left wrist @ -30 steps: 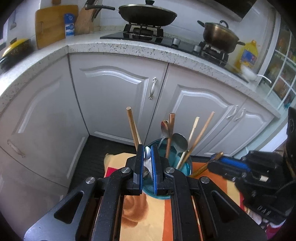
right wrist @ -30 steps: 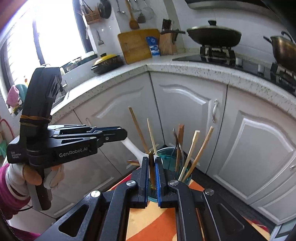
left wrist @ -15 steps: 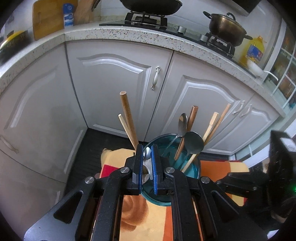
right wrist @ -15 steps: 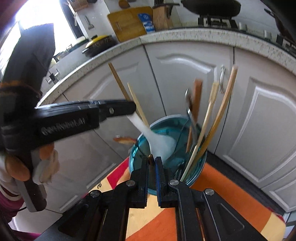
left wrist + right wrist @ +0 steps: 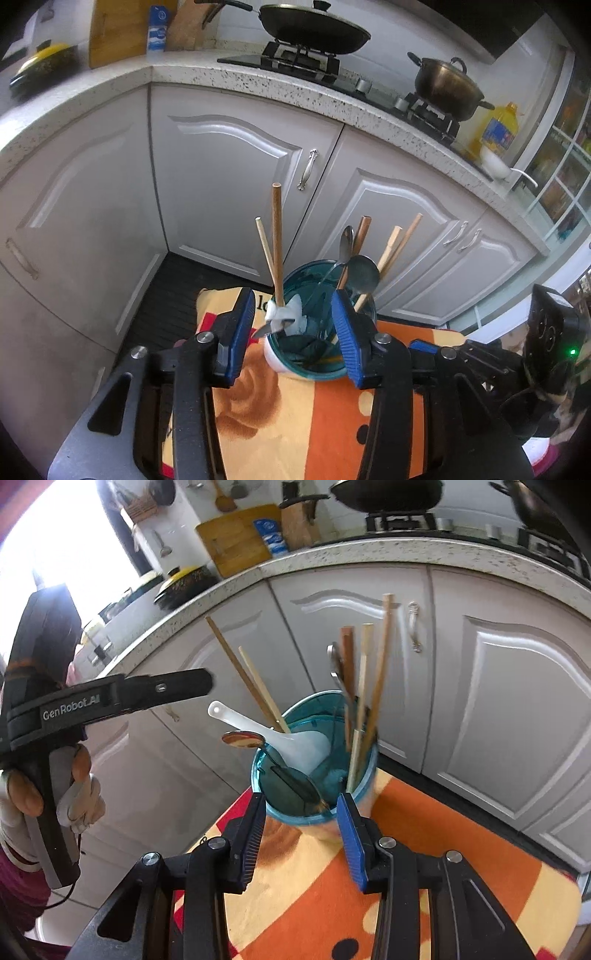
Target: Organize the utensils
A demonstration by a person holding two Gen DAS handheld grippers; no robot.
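A blue glass holder (image 5: 314,365) (image 5: 354,797) stands on an orange patterned cloth (image 5: 295,413) (image 5: 424,878). It holds several wooden chopsticks (image 5: 277,243) (image 5: 380,672), metal spoons (image 5: 364,273) (image 5: 242,738) and a white plastic spatula (image 5: 280,738) (image 5: 284,314). My left gripper (image 5: 291,332) is open and empty, its jaws on either side of the holder's rim. My right gripper (image 5: 301,834) is open and empty just in front of the holder. The left gripper also shows in the right wrist view (image 5: 207,681), above and left of the spatula handle.
White cabinet doors (image 5: 236,177) (image 5: 498,709) stand right behind the holder under a speckled countertop (image 5: 258,79). On it are a stove with a black pan (image 5: 314,29), a metal pot (image 5: 447,86), a cutting board (image 5: 236,542) and a knife block (image 5: 299,524).
Both grippers have opened. The left one let go of the white spatula and the right one its utensil; both now lie in the holder. Both grippers have drawn back a little.
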